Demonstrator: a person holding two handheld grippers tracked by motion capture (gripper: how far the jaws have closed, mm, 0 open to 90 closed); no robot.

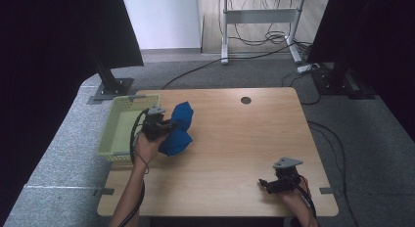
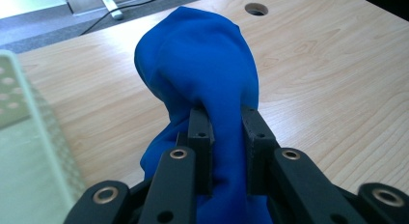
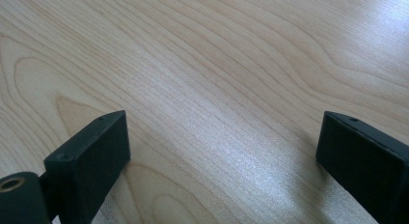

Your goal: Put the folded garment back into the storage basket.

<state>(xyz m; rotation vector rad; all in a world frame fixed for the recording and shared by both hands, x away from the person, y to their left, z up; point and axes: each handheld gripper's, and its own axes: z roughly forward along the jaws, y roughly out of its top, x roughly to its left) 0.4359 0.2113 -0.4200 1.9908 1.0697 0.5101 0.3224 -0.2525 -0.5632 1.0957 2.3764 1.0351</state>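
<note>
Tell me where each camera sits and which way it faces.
High view: above the person's side, looking forward and down on the table; both forearms, left gripper and right gripper show.
Left gripper view: rides the left gripper, jaws clamped on the blue cloth, basket alongside.
Right gripper view: rides the right gripper, open over tabletop.
High and left views share cloth, basket and table hole.

A bright blue cloth (image 2: pixel 202 64), soft and bunched, is pinched between the left claw (image 2: pixel 226 127) jaws, its bulk bulging beyond their tips.

High view overhead, facing forward-down on table (image 1: pixel 235 139). Gripper views close, along own jaws; table top (image 3: pixel 217 64) shared by all.
</note>
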